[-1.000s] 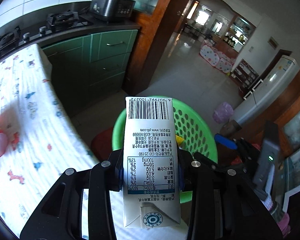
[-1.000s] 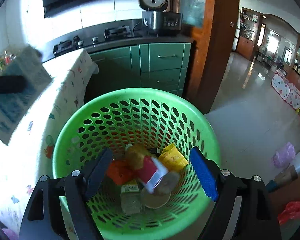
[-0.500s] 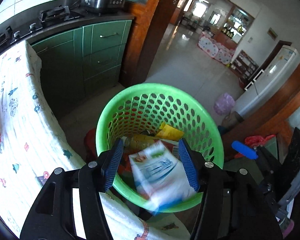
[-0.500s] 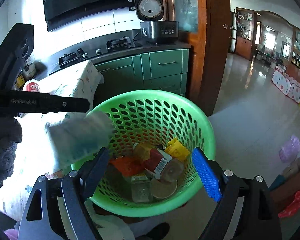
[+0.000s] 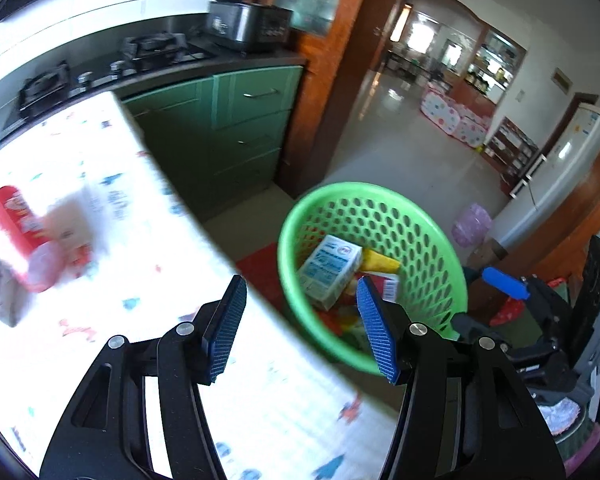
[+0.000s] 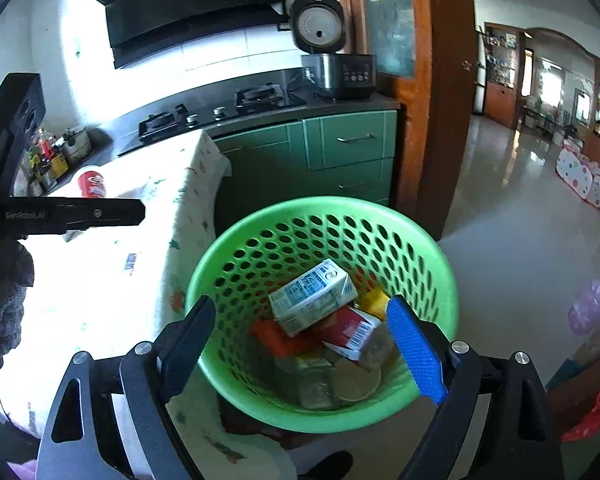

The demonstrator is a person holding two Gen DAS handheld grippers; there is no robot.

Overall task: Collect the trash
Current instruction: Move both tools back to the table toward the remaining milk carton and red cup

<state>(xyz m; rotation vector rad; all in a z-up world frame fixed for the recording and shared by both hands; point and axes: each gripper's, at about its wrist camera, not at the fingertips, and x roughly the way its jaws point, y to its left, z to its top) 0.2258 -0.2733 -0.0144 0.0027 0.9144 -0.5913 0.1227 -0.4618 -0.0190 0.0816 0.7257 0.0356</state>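
One white milk carton (image 6: 313,297) with blue print lies tilted on top of the other trash in the single green perforated basket (image 6: 236,248), which stands on the floor just beside the cloth-covered table (image 5: 112,240). One red can (image 5: 18,232) and one small grey box (image 5: 4,298) lie blurred on the table. The left gripper (image 5: 300,326) hangs with fingers apart and empty, and the right gripper (image 6: 300,350) is opening, nothing pressed between its fingers.
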